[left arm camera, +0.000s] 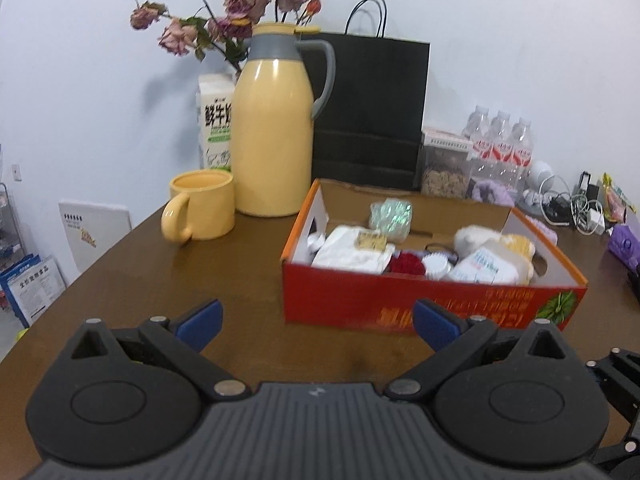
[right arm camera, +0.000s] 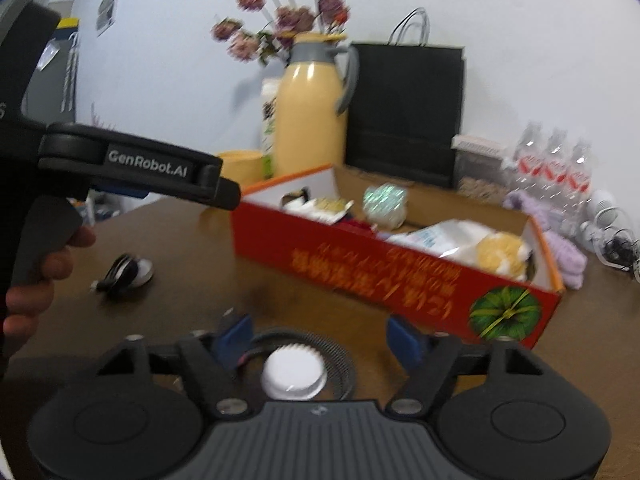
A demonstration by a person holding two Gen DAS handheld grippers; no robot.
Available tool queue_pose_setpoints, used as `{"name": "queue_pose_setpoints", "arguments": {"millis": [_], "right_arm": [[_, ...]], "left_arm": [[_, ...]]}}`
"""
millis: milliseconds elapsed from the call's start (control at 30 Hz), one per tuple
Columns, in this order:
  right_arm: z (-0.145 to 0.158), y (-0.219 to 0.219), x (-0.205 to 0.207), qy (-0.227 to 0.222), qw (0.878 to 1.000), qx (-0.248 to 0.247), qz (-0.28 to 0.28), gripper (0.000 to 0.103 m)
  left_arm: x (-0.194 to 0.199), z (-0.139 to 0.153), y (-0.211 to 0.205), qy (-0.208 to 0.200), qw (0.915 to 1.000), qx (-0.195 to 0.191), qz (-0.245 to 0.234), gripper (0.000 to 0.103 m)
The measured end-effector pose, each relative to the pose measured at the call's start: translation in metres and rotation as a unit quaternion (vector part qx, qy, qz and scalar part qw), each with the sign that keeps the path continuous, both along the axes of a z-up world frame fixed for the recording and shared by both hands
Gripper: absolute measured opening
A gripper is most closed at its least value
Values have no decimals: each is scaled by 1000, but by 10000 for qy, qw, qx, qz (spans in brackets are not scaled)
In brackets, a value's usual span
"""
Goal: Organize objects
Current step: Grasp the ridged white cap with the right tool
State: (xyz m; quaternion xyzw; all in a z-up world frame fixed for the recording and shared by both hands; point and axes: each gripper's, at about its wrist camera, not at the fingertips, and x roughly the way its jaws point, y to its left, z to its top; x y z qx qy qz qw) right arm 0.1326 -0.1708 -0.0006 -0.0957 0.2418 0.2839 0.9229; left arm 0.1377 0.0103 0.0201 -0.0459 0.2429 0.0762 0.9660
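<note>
Both jaws spread wide and empty, right gripper (right arm camera: 320,336) straddling white ribbed cap (right arm camera: 293,372) lying on table (right arm camera: 192,248) near red box (right arm camera: 400,268): probably light, rigid, slippery; best pinched across ribbed rim.

I see bright, even room light | glare streak on the yellow jug (left arm camera: 272,136) ahead of my left tool | right view motion-blurred | fisheye-bent, dark corners
</note>
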Motion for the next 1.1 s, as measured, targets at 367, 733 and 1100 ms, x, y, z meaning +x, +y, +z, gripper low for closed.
{"name": "queue_pose_setpoints", "arguments": {"millis": [367, 733, 1100], "right_arm": [[-17, 12, 7, 489, 9987, -130, 64, 44], [-16, 14, 6, 394, 9992, -62, 20, 34], [1, -9, 5, -12, 9991, 370, -208, 34]], "left_arm": [[-26, -14, 13, 236, 9997, -72, 45, 103], [-31, -20, 20, 334, 9993, -150, 120, 103], [-29, -19, 12, 437, 9989, -165, -31, 103]]}}
